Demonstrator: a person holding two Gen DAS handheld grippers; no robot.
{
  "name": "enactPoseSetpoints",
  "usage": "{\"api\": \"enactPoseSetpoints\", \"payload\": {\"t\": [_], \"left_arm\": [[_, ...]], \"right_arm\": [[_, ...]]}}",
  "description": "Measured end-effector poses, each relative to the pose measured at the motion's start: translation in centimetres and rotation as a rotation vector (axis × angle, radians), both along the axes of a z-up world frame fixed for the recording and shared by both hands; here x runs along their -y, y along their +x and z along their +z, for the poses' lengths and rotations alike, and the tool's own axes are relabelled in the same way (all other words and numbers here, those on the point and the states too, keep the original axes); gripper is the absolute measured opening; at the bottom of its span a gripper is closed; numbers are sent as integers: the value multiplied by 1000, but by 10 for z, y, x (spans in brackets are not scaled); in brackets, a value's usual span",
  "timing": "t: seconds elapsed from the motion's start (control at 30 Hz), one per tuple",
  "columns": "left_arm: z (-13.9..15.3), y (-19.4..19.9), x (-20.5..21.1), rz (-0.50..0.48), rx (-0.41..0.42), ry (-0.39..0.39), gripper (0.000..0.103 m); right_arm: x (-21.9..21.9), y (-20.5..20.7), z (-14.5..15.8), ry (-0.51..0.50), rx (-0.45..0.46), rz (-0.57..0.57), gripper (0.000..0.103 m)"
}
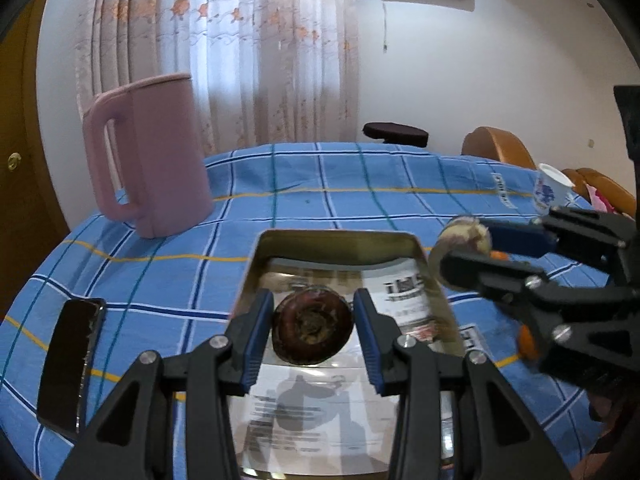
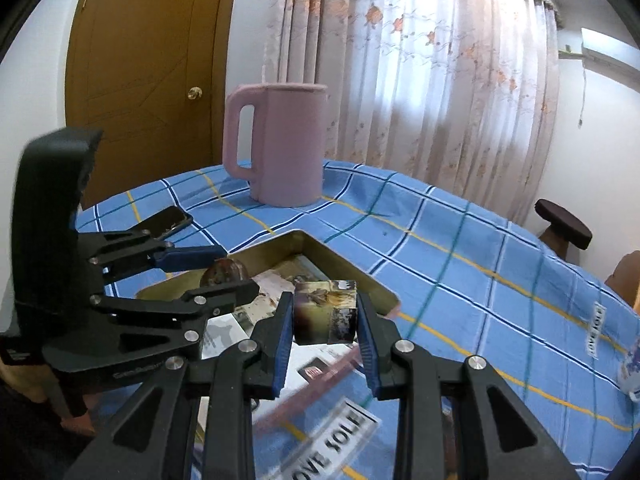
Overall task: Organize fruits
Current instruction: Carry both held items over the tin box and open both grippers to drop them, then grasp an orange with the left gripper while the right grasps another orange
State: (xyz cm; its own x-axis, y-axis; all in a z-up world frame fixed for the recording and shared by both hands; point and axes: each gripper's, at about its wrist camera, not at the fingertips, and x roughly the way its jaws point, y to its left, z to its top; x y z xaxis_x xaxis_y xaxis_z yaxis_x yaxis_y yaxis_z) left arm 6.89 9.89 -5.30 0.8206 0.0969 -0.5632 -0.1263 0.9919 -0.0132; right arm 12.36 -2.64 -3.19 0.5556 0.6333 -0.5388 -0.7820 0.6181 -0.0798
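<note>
Holding two items over one metal tray [image 1: 256,264] — one per gripper.
Left gripper [image 1: 313,326] is clamped on a dark round fruit [image 1: 312,330] above the tray's middle; right gripper [image 2: 325,320] is clamped on a pale item [image 2: 325,312] at the tray's right rim. One pink jug [image 1: 160,160], one phone [image 1: 70,360], one cup [image 1: 550,192] — spaced across the checked cloth [image 1: 320,184].

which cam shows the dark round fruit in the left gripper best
The left wrist view: the dark round fruit sits centred between the left gripper fingers, face-on above the metal tray. The right wrist view shows only its upper part, side-on behind a finger.
</note>
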Motion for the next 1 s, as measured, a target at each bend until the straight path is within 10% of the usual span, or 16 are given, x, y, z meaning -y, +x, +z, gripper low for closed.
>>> {"api": "enactPoseSetpoints", "payload": {"t": [0.67,1.0], "left_arm": [[-12,6,-21,32,-38,8,45],[12,-19,-13,42,57,18,80]], "right_arm": [[-36,5,-37,-64,-110,59,32],[-7,-12,-27,-33,-60,10,53]]}}
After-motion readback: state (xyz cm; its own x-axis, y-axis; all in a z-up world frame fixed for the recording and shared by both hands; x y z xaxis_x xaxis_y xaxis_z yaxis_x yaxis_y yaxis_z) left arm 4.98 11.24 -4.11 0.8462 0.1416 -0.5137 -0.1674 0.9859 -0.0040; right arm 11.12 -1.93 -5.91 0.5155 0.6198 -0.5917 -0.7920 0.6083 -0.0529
